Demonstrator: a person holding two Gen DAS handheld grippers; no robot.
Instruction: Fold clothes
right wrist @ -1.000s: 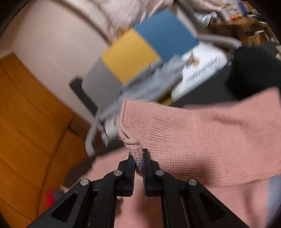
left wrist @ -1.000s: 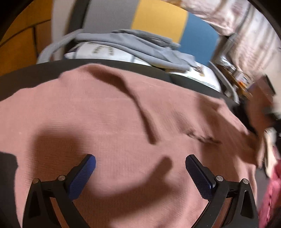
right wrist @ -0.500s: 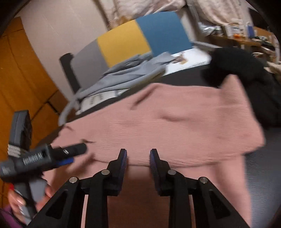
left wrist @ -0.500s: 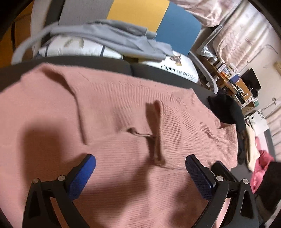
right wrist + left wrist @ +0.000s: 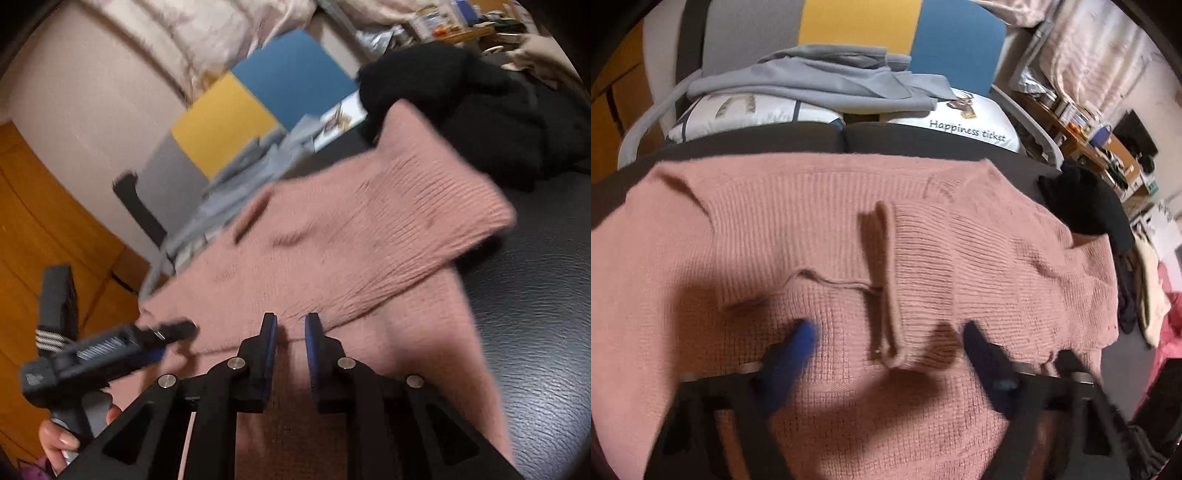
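Note:
A pink knit sweater (image 5: pixel 775 229) lies spread over a dark surface (image 5: pixel 535 332). One sleeve is folded across its body, and the sleeve's cuff (image 5: pixel 897 332) ends in the middle. My left gripper (image 5: pixel 888 343) points down at that cuff. Its blurred blue-padded jaws are closing, with the cuff between them and gaps still on both sides. My right gripper (image 5: pixel 291 328) hovers low over the sweater's front part. Its jaws are closing to a narrow gap with no fabric pinched between them. In the right wrist view the left gripper (image 5: pixel 177 330) shows at the left, held by a hand (image 5: pixel 59 439).
A grey garment (image 5: pixel 827 74) lies on white printed pillows (image 5: pixel 971 122) behind the sweater. A black garment (image 5: pixel 1086 199) is heaped at the sweater's far right corner. Grey, yellow and blue panels (image 5: pixel 857 22) stand at the back. A cluttered desk (image 5: pixel 1100 147) is at the right.
The right gripper let go of the sleeve it was pinching and dropped lower. The sleeve now lies across the sweater. The left gripper moved over the cuff and its jaws have narrowed.

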